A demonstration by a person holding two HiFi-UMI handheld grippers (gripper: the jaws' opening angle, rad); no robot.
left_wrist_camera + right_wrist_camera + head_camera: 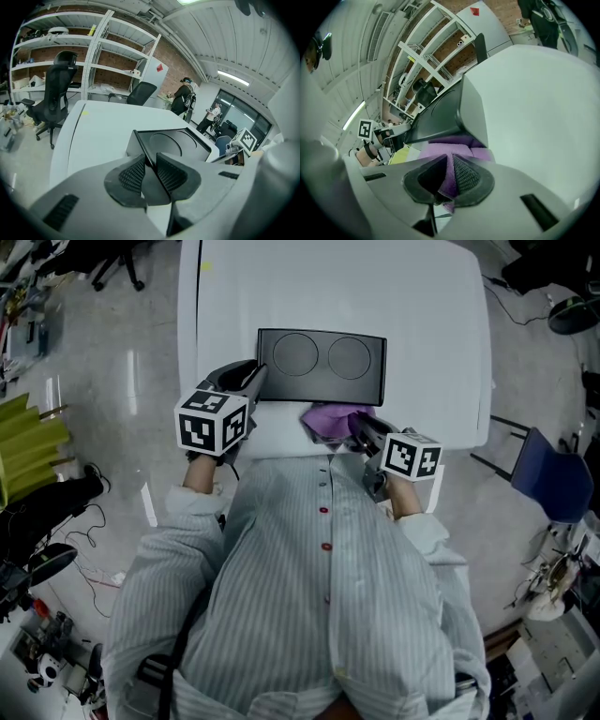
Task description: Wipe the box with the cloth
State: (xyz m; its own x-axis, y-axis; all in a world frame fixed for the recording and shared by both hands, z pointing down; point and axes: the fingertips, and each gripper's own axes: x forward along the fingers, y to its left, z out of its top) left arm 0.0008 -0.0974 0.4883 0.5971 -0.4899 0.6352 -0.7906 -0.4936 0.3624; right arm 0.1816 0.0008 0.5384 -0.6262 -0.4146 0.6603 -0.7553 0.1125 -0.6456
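A flat box (322, 367) with a dark top and two round recesses lies on the white table (422, 324). My left gripper (253, 381) is at the box's near left corner. In the left gripper view that gripper (150, 159) is shut on the thin rim of the box (176, 143). A purple cloth (328, 420) lies bunched against the box's near side. My right gripper (360, 426) is shut on it. In the right gripper view the cloth (452, 151) fills the gap between the jaws of the right gripper (449, 164), just below the box (443, 112).
The table's near edge is right at the person's shirt (319, 568). A blue chair (551, 484) stands at the right and a green object (28, 442) on the floor at the left. Office chairs (56, 93), shelves (93, 51) and two people (183, 96) are far behind the table.
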